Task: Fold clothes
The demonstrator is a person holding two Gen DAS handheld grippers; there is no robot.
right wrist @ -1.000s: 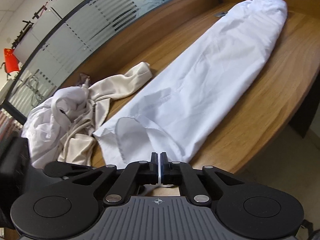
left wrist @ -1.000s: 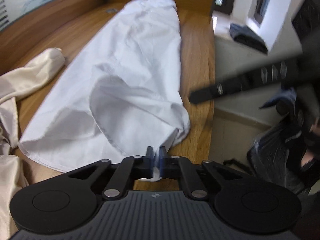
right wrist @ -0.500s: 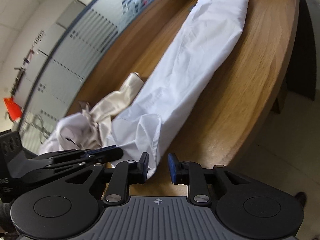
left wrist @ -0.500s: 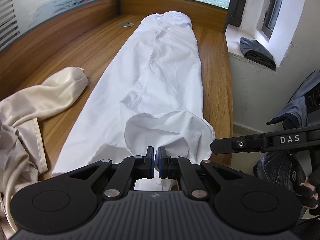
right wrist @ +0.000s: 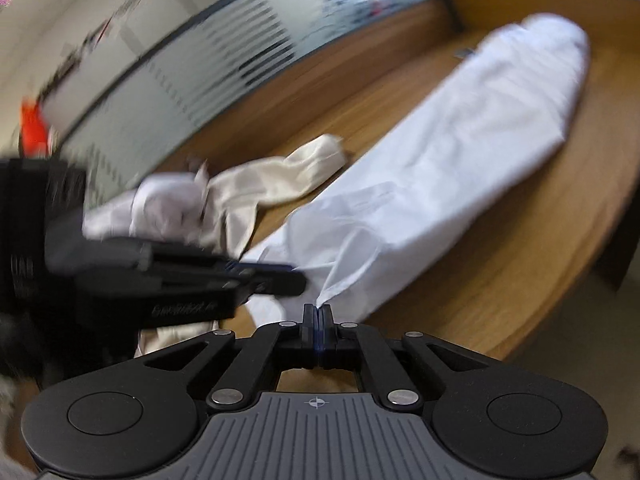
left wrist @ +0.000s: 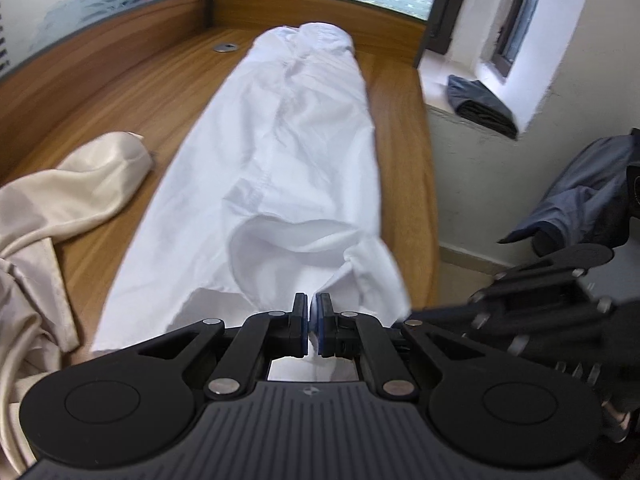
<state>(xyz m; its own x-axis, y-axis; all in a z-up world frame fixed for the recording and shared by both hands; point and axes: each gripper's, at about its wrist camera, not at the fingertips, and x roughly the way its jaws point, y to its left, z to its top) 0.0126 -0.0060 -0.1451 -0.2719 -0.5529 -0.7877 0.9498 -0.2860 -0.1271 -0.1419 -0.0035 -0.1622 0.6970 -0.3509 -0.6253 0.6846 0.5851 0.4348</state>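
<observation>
The white garment [left wrist: 292, 168] lies stretched lengthwise along the wooden table [left wrist: 132, 92], its far end bunched near the glass partition and its near hem lifted off the table edge toward both grippers. The left gripper [left wrist: 312, 320] has its jaws pressed nearly together on a fold of that near hem, white cloth showing between the blue pads. The right gripper [right wrist: 318, 316] has its jaws pinched on a pulled-up corner of the same hem, the fabric rising in a taut peak from the fingertips. A cream garment [left wrist: 68, 196] lies crumpled on the table just beside the white one. On the window ledge beyond the table sits a folded dark cloth [left wrist: 480, 104].
</observation>
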